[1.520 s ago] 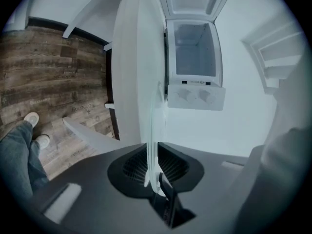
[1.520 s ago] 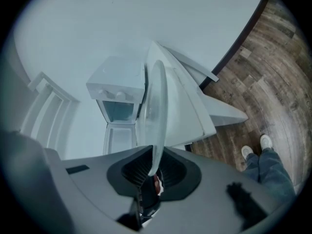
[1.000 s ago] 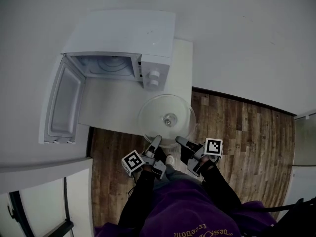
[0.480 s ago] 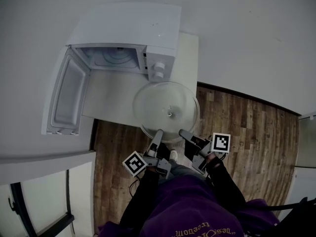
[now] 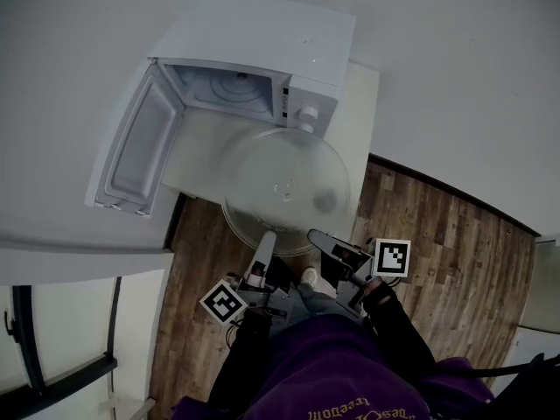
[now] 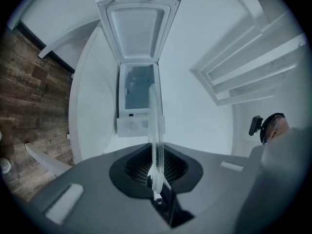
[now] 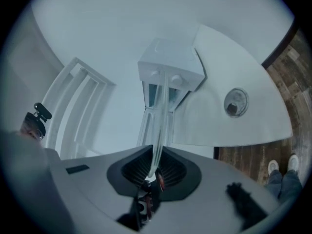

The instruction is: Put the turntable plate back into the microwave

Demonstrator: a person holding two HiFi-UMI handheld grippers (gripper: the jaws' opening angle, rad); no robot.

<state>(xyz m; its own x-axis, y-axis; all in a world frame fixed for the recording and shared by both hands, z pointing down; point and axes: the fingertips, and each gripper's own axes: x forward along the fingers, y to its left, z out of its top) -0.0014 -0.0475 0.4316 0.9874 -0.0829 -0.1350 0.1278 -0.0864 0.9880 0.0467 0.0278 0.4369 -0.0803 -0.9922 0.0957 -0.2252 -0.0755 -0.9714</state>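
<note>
The left gripper [image 5: 265, 238] is clenched on the near edge of the glass plate [image 5: 284, 186]. In its own view the two jaws press on the thin rim from both sides [image 6: 156, 175]. The right gripper [image 5: 313, 234] grasps the same near edge a little beside it, and its jaws are also closed on the rim [image 7: 151, 172]. Both grippers point toward the microwave [image 5: 271, 51].

The plate lies flat between the person and the microwave and seems lifted off the white table [image 5: 360, 138]. Its far edge comes close to the front of the microwave, just under the two knobs [image 5: 307, 114]. Part of the plate hangs over the wooden floor [image 5: 437, 252], on the side away from the microwave.

The microwave stands on the table against the wall. Its door [image 5: 140, 151] is wide open to the left side, and the inner chamber [image 5: 232, 86] is visible. In the right gripper view a small round thing [image 7: 236, 102] rests on the table to the right of the microwave. The person's shoes [image 5: 308, 276] stand on the floor, on the near side of the plate.
</note>
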